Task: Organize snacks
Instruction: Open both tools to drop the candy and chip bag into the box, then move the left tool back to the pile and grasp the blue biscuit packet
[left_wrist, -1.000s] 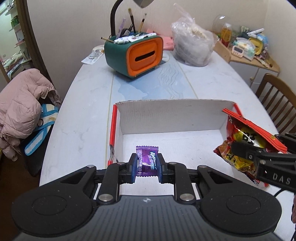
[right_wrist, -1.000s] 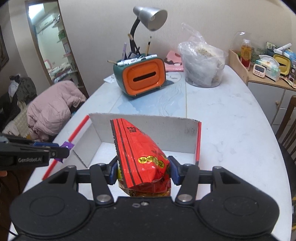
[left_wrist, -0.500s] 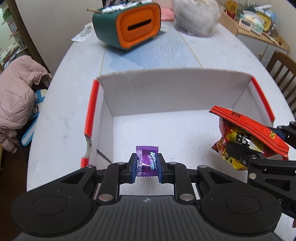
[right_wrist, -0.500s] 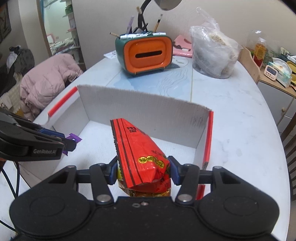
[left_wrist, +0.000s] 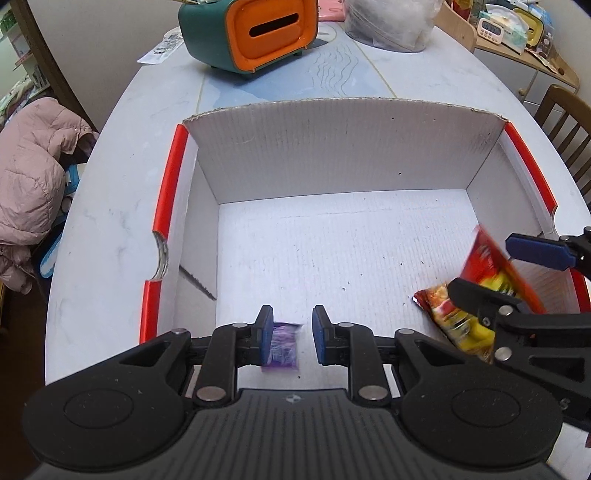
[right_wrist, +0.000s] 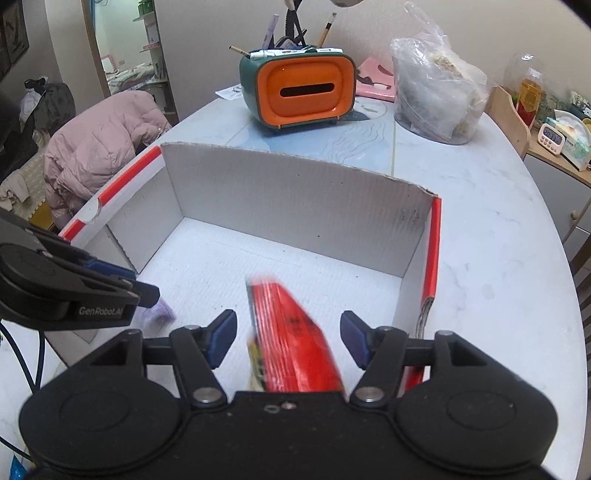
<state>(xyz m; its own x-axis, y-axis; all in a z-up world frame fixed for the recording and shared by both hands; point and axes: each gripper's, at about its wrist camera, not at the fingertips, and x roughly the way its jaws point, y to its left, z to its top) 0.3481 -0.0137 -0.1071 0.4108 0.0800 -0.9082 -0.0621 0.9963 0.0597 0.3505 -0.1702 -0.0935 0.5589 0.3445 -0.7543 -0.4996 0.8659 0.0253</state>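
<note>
Left gripper (left_wrist: 289, 333): positioned low over the near edge of the box floor; jaws seen parted, wider than the purple candy between them. No pad pressure on the candy is shown.
Purple candy (left_wrist: 281, 346): blurred; located between the left gripper pads, close to the left pad, over the white floor of the box. Whether it rests on the floor cannot be told.
Right gripper (right_wrist: 288, 339): jaws have just been opening and stand apart; clear gaps are seen on both sides of the red snack bag, so nothing is gripped.
Red snack bag (right_wrist: 291, 343): motion-blurred, tilted, released between the right gripper pads; in the left wrist view it is seen near the right wall of the box, lower end toward the floor.
Box (left_wrist: 343, 162): white corrugated cardboard, open top, red strips along both side rims; placed on the desk. The floor is otherwise bare.
Desk (right_wrist: 491, 236): pale marbled surface.
Organizer (right_wrist: 299, 94): green and orange, holding pens and brushes; set beyond the box.
Plastic bag (right_wrist: 436, 99): clear, filled; set to the right of the organizer.
Pink jacket (right_wrist: 99, 147): draped beside the desk, left of the box.
</note>
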